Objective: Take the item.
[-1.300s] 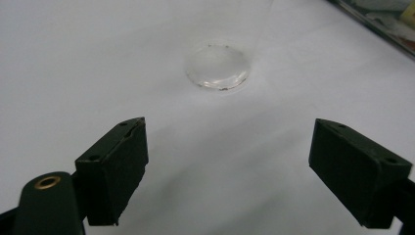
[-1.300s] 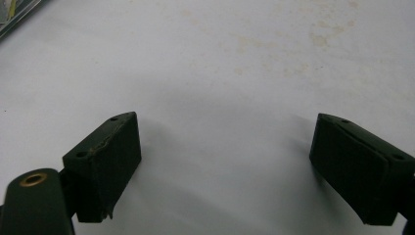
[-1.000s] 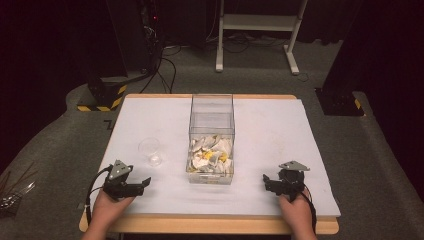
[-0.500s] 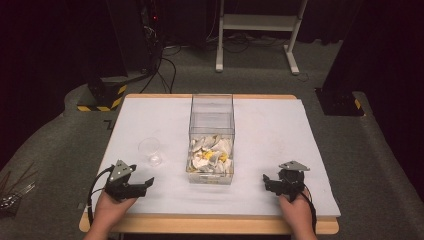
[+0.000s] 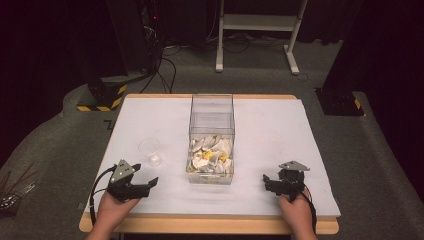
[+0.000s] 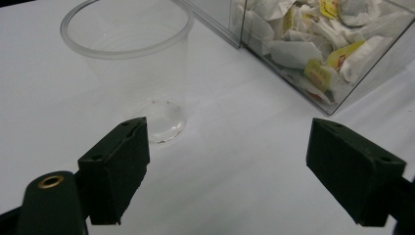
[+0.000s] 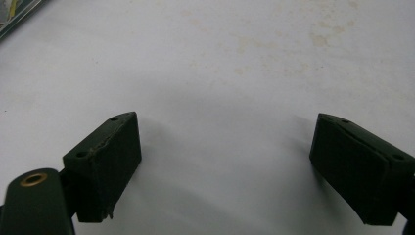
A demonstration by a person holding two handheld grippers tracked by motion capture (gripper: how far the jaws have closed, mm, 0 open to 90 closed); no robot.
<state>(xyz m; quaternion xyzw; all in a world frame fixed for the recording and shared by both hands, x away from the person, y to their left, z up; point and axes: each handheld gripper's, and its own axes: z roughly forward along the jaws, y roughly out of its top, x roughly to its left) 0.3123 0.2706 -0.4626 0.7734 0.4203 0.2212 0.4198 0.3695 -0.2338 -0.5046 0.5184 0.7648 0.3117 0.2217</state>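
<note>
High view: since a second ago my left gripper (image 5: 148,183) has edged toward the cup (image 5: 150,150), jaws wide, empty. Cup stands left of the box (image 5: 211,120); right gripper (image 5: 270,181) idle, wide.

No legible text, numbers or brand names showing anywhere, yellow tags (image 6: 318,71) on the tea bags in the clear box (image 6: 342,95) carrying print too small and blurred to read
</note>
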